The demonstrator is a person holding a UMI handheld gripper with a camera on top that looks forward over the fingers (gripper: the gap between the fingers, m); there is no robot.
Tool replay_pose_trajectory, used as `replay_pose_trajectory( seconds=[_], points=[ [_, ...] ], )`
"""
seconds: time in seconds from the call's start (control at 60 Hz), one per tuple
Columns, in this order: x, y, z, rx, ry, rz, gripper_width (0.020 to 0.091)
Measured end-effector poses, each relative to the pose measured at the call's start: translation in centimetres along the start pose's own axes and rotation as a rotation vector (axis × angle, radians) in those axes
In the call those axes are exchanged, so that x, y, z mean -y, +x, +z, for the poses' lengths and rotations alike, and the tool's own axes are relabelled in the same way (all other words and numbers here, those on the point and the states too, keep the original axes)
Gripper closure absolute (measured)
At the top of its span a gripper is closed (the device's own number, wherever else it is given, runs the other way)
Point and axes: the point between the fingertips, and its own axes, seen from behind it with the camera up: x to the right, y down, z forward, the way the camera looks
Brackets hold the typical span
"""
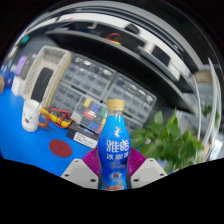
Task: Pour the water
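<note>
A blue drink bottle with an orange cap and white Chinese lettering stands upright between my fingers. My gripper is shut on the bottle's lower body, with a purple pad pressing each side. The bottle is lifted above the blue table. A white cup stands on the table, far off to the left of the bottle. Whatever lies below the fingers is hidden.
A red round coaster lies on the blue table left of the bottle. Small orange and yellow objects sit beyond the cup. A green leafy plant rises to the right. White cabinets stand behind.
</note>
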Motion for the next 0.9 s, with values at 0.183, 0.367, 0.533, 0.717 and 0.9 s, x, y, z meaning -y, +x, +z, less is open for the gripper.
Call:
replay_pose_trajectory(
  seconds=[0.183, 0.367, 0.533, 0.717, 0.9],
  points=[
    [5.8, -4.6, 1.7, -0.006, 0.067, -0.479, 0.0776],
    [10.1, -10.1, 3.3, 0.005, 0.143, -0.880, 0.0779],
    [13.7, -13.7, 4.3, -0.047, 0.223, -1.277, 0.0780],
    [15.8, -16.4, 4.9, -0.121, 0.291, -1.669, 0.0780],
    [15.7, -17.3, 5.4, -0.149, 0.298, -1.794, 0.0779]
  ],
)
